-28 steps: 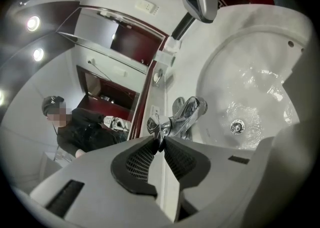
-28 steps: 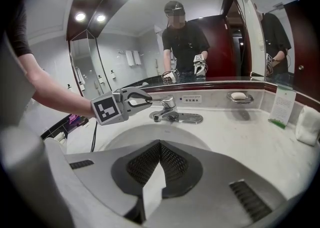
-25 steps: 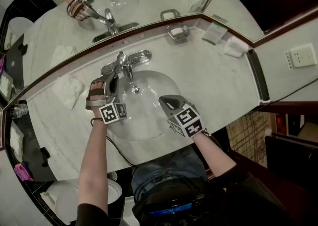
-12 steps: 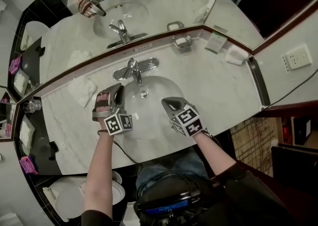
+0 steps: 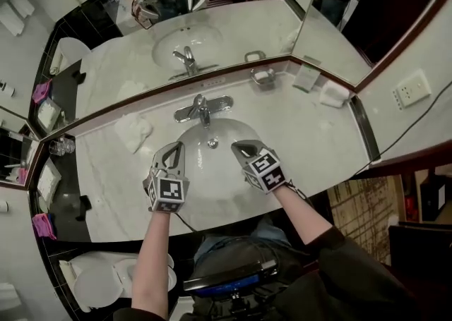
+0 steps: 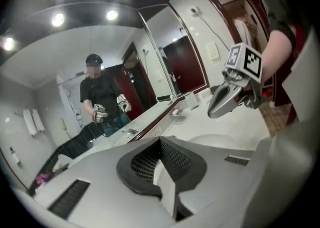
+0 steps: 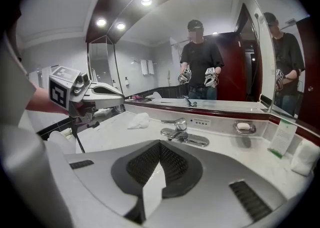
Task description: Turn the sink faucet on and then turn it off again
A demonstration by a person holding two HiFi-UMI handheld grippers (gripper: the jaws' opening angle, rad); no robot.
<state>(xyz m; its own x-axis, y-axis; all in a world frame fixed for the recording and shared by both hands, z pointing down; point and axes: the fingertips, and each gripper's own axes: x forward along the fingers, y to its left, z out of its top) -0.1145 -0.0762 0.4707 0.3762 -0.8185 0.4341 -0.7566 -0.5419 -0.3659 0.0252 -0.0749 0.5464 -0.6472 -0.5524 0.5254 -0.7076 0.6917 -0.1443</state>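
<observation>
Here, one faucet (image 5: 201, 107), two closed grippers (image 5: 176, 147) (image 5: 237, 146)

The pale, grey-veined marble tabletop (image 5: 296, 122) curves along its front edge. A round white sink basin (image 5: 212, 166) is set into its middle. The chrome faucet (image 5: 201, 108) stands on the tabletop just behind the basin, against the back edge. To the left of the basin lies a crumpled white cloth (image 5: 134, 131). To the right of the faucet, near the back edge, sits a metal soap dish (image 5: 263, 76), then an upright card (image 5: 306, 77), and beyond that a folded white towel (image 5: 333, 93).
</observation>
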